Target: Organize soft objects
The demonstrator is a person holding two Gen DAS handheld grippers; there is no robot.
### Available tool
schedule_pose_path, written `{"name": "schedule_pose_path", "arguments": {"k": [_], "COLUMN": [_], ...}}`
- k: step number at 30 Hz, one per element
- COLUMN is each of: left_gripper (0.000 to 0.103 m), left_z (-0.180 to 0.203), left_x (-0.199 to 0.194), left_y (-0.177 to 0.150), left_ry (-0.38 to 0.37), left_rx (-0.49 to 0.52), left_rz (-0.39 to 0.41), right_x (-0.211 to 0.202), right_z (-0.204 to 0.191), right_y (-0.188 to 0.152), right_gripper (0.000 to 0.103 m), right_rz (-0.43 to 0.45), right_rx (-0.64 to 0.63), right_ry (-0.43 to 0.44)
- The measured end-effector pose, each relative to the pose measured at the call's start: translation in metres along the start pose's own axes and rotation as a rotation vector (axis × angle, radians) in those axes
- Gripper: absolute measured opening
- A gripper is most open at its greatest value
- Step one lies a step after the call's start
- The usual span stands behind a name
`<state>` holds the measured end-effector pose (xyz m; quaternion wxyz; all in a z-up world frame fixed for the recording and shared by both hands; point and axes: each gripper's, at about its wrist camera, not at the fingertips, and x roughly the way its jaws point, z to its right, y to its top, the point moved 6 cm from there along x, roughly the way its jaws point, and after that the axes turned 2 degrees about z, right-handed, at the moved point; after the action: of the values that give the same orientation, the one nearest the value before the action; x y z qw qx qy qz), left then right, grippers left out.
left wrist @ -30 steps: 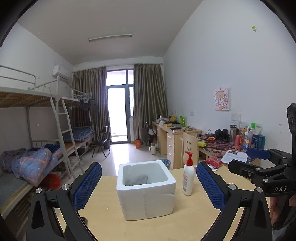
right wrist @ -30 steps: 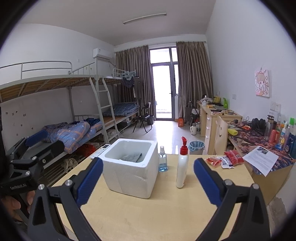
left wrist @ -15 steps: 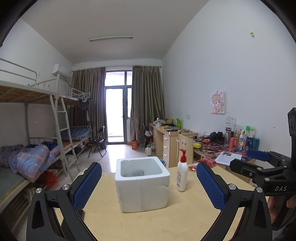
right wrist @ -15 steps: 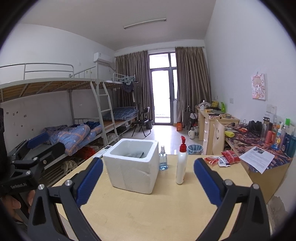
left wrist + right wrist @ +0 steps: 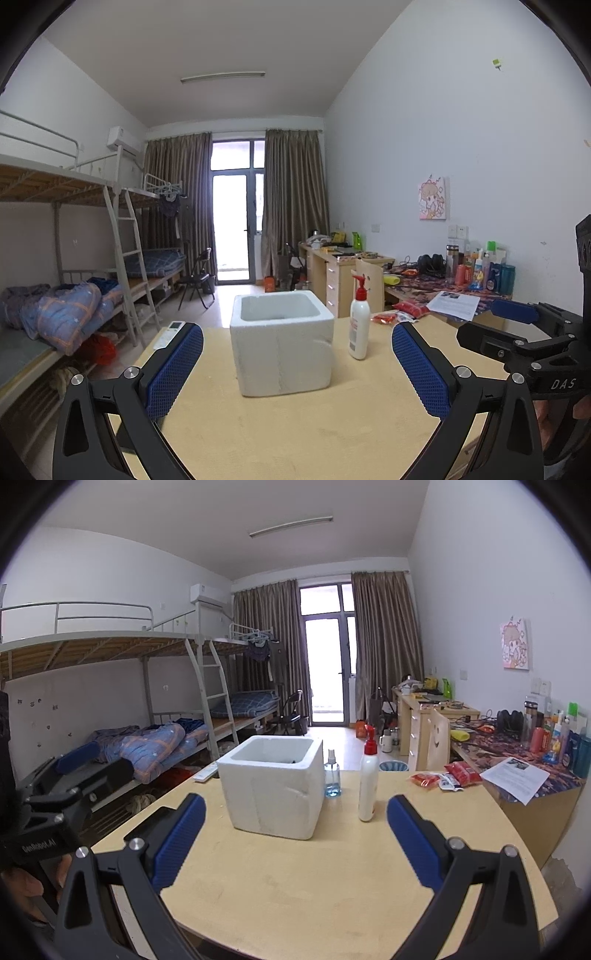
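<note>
Change since a second ago: both views sit lower and flatter now, so you can't see down into the foam box like before; the grey cloth that showed inside it is now pretty much hidden behind the rim.
Left claw (image 5: 297,369): spread wide, nothing between the blue pads, hovering over the tabletop with the box straight ahead.
Right claw (image 5: 295,840): also spread wide and empty, held over the near part of the tabletop, box a bit left of centre in its view.
Each other: the right claw pokes into the left wrist view from the right edge, and the left claw shows at the left edge of the right wrist view with a bit of a hand (image 5: 22,890) under it.
Foam box (image 5: 281,345): white, open top, standing upright in the middle of the tabletop, with a dent on its front face. From the right wrist view only a dark sliver shows over the far rim, so I can't really tell what's inside.
Tabletop (image 5: 332,424): pale wood, bare in front of both claws.
Lotion bottle (image 5: 359,328): white with a red pump, upright just right of the box, not touching.
Spray bottle (image 5: 332,775): small, clear blue, between box and lotion bottle, further back.
Snack packets (image 5: 447,773): red, lying at the far right edge.
Remote (image 5: 169,334): white, on the far left corner.
</note>
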<state>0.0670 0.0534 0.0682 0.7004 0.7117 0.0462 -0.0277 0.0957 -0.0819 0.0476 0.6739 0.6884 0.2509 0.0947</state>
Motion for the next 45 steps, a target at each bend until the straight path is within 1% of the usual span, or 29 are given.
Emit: {"name": "schedule_pose_path", "arguments": {"k": [2,4,7,9,12,14,18,21,25,31,34,40,43,45], "left_gripper": [0.102,0.102,0.102,0.102,0.102,0.102,0.102,0.102,0.102,0.102,0.102,0.102,0.102,0.102], "left_z": [0.002,0.004,0.005,0.005,0.007,0.008,0.009,0.008,0.004,0.003,0.006,0.008,0.008,0.01], "left_x": [-0.006,-0.011,-0.015,-0.022,-0.034,-0.04,-0.045,-0.05,-0.055,-0.055,-0.051,-0.048,-0.047,-0.046], "left_y": [-0.007,-0.013,-0.018,-0.022,-0.028,-0.031,-0.037,-0.043,-0.052,-0.058,-0.059,-0.062,-0.064,-0.064], "left_ry": [-0.009,-0.017,-0.02,-0.017,-0.003,0.003,-0.002,0.008,0.028,0.042,0.023,0.018,0.013,0.014], "left_rx": [-0.002,0.002,-0.009,-0.013,-0.009,0.001,0.005,0.001,-0.006,0.001,0.002,-0.005,-0.008,-0.004], "left_rz": [0.002,0.005,0.007,0.009,0.024,0.034,0.04,0.04,0.048,0.046,0.033,0.018,0.005,-0.001], "right_x": [-0.005,-0.01,-0.015,-0.019,-0.025,-0.026,-0.027,-0.029,-0.031,-0.033,-0.032,-0.031,-0.032,-0.032], "right_z": [-0.003,-0.005,-0.006,-0.007,-0.008,-0.007,-0.008,-0.01,-0.009,-0.01,-0.009,-0.009,-0.011,-0.012], "right_y": [-0.003,-0.008,-0.015,-0.02,-0.027,-0.031,-0.039,-0.044,-0.051,-0.061,-0.063,-0.064,-0.064,-0.063], "right_gripper": [0.1,0.1,0.1,0.1,0.1,0.1,0.101,0.101,0.102,0.102,0.102,0.102,0.102,0.102], "right_rz": [0.008,0.022,0.028,0.031,0.041,0.041,0.037,0.049,0.05,0.041,0.042,0.031,0.031,0.03], "right_rx": [-0.007,-0.017,-0.003,0.012,0.009,0.012,0.008,-0.014,-0.008,-0.001,0.003,0.016,0.024,0.022], "right_ry": [0.009,-0.002,0.007,0.018,0.0,0.003,0.009,-0.015,-0.023,-0.008,-0.016,-0.017,0.006,-0.002]}}
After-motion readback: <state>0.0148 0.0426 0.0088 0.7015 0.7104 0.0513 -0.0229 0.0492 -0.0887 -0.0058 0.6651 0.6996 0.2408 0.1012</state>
